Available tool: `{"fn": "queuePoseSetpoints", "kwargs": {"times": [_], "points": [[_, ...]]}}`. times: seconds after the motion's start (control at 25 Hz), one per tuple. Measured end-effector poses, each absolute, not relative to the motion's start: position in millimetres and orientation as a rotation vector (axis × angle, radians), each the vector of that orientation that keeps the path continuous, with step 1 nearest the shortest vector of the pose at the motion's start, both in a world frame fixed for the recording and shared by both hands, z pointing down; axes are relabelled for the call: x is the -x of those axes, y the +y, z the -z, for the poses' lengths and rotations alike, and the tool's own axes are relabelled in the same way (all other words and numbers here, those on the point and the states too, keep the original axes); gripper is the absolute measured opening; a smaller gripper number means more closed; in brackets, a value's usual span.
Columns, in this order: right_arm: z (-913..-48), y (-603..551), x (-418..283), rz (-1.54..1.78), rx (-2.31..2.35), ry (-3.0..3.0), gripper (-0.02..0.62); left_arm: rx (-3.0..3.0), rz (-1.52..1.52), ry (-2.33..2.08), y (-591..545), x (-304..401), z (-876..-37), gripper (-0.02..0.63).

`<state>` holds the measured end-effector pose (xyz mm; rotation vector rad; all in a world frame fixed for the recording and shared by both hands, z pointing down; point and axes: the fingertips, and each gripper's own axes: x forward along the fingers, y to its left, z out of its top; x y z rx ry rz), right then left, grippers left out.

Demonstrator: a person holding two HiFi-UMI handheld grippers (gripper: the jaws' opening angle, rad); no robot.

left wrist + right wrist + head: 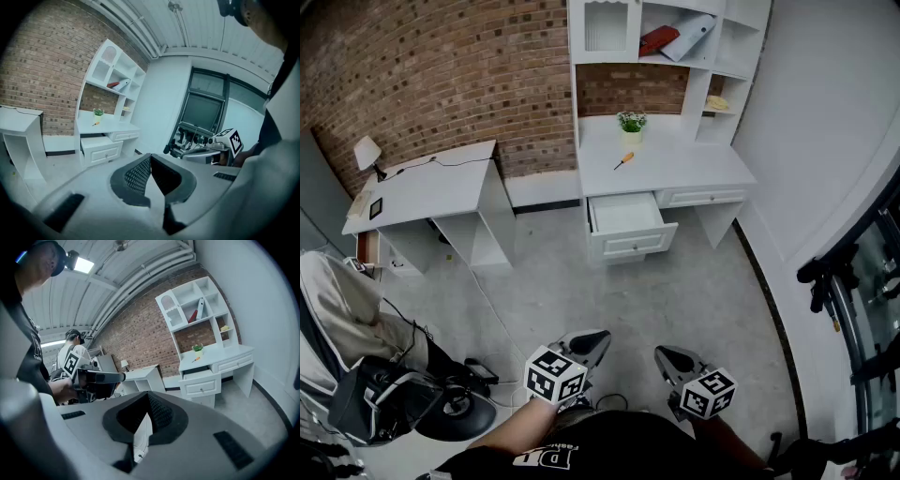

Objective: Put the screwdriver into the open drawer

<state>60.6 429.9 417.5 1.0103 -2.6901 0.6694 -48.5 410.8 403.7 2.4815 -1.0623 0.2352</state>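
Observation:
A small orange-handled screwdriver (pixel 622 161) lies on the white desk (pixel 675 164) across the room, just below a potted plant (pixel 631 122). Under the desktop, the left drawer (pixel 624 217) stands pulled open and looks empty. My left gripper (pixel 591 345) and right gripper (pixel 670 359) hover close to my body over the floor, far from the desk, both shut with nothing between the jaws. The left gripper view shows the shut jaws (pixel 150 157), the screwdriver (pixel 95 124) and the drawer (pixel 101 149). The right gripper view shows its shut jaws (pixel 149 397), the screwdriver (pixel 195 359) and the drawer (pixel 199 379).
A second white desk (pixel 422 187) with a lamp (pixel 366 150) stands at the left against the brick wall. A chair draped with a jacket (pixel 337 309) and a black base sit at the near left. Dark equipment (pixel 853 281) lines the right wall. Grey floor lies between me and the desk.

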Motion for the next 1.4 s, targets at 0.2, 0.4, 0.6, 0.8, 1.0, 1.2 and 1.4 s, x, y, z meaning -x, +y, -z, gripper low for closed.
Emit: {"fn": "queuePoseSetpoints", "kwargs": {"times": [0.2, 0.4, 0.6, 0.8, 1.0, 1.2, 1.4], "points": [[-424.5, 430.7, -62.0, -0.671, -1.010, -2.691, 0.003, -2.495, -0.229, -1.058, 413.0, 44.6, -405.9, 0.018], [-431.3, 431.9, -65.3, -0.659, -1.010, -2.700, 0.003, -2.504, -0.230, -1.057, 415.7, 38.9, -411.8, 0.018], [-445.7, 441.5, -79.6, -0.648, -1.008, -2.707, 0.003, -2.522, -0.226, -1.056, 423.3, 23.3, -424.2, 0.018], [-429.4, 431.5, -57.0, -0.655, -0.998, -2.726, 0.003, -2.511, -0.235, -1.029, 407.7, 40.1, -416.1, 0.018], [-424.2, 414.4, -44.3, -0.706, -1.044, -2.707, 0.003, -2.516, -0.244, -0.993, 392.3, 54.6, -411.3, 0.018], [-424.8, 400.9, -28.0, -0.723, -1.081, -2.701, 0.004, -2.526, -0.241, -0.980, 378.4, 75.8, -412.4, 0.018], [-425.2, 387.7, 0.1, -0.697, -1.115, -2.681, 0.003, -2.536, -0.233, -0.953, 364.1, 103.2, -415.2, 0.018]]}}
